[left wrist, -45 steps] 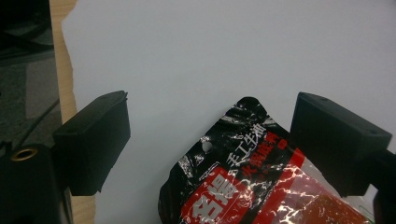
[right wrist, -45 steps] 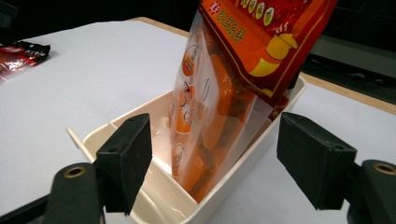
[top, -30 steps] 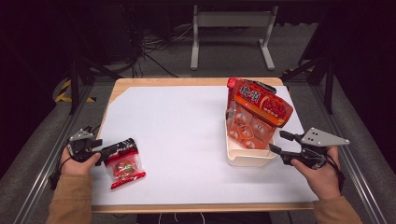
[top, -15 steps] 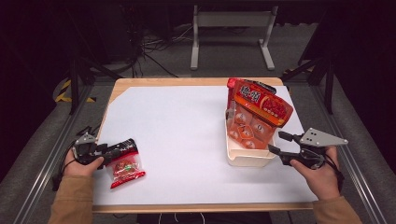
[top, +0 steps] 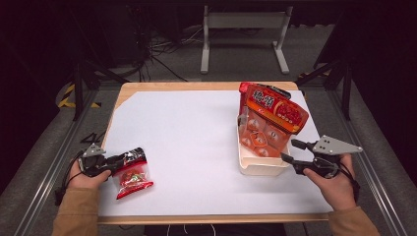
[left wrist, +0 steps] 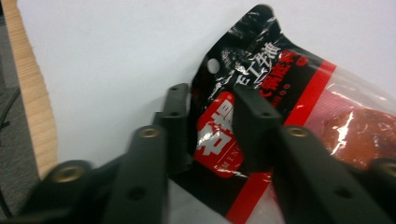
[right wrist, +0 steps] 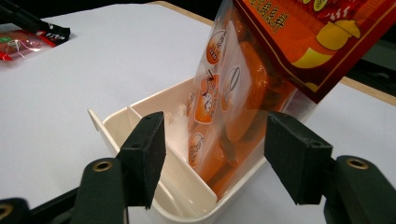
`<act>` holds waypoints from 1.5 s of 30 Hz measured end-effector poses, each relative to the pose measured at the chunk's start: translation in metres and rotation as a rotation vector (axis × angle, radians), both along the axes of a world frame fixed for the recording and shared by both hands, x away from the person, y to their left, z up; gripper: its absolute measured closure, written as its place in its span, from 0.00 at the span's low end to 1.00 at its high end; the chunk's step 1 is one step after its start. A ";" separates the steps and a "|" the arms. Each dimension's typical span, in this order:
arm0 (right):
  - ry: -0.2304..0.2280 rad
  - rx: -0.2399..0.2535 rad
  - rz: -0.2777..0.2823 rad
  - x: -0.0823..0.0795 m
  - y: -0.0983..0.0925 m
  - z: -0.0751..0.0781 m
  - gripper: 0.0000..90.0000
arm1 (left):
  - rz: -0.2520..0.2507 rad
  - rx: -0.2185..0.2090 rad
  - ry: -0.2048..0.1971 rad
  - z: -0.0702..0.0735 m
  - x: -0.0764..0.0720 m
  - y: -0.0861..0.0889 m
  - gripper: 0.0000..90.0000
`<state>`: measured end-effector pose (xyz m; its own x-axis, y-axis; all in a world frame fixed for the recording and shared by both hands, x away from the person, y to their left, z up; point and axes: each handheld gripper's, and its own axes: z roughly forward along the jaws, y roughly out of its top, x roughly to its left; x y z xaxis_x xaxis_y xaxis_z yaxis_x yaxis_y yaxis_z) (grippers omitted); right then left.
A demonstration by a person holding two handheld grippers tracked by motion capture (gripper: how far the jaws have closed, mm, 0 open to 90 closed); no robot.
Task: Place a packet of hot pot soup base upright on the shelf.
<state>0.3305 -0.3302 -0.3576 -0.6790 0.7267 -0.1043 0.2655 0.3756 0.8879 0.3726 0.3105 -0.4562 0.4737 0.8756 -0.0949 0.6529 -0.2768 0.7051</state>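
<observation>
Left gripper (top: 129,162) – jaws just closing, pinching the black top of the red, clear-windowed snack packet (top: 133,172) near the white table's (top: 187,132) left edge; wide bare surface rightward. Right gripper (top: 290,152) – jaws apart, nothing held, at the cream plastic bin (top: 260,167) holding an orange bag (top: 270,118).

1. The left hand (top: 86,173), in a tan sleeve, rests at the table's near left edge and holds the black two-jaw left gripper (top: 119,161) level, pointing right.
2. Its jaws have just been closing, with a red-and-black snack packet (left wrist: 261,121) between them, gripped by its top.
3. The right hand (top: 332,184) holds the right gripper (top: 291,151) level, pointing left, jaws spread wide and clamping nothing.
</observation>
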 end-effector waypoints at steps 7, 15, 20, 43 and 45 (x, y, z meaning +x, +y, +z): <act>0.006 -0.002 0.007 0.001 0.002 -0.001 0.45 | 0.018 -0.037 0.010 -0.001 -0.001 0.003 0.95; 0.011 0.009 0.018 0.001 0.002 -0.001 0.50 | 0.005 0.003 0.031 0.003 0.000 -0.002 1.00; 0.013 0.020 0.017 0.000 0.000 0.001 0.53 | -0.010 -0.063 0.039 0.006 0.000 -0.001 1.00; -0.015 0.050 0.006 -0.003 -0.005 0.009 0.67 | -0.121 -0.170 -0.199 0.074 -0.022 -0.022 1.00; -0.014 0.056 0.004 -0.003 -0.006 0.010 0.67 | -0.144 -0.188 -0.214 0.079 -0.024 -0.027 1.00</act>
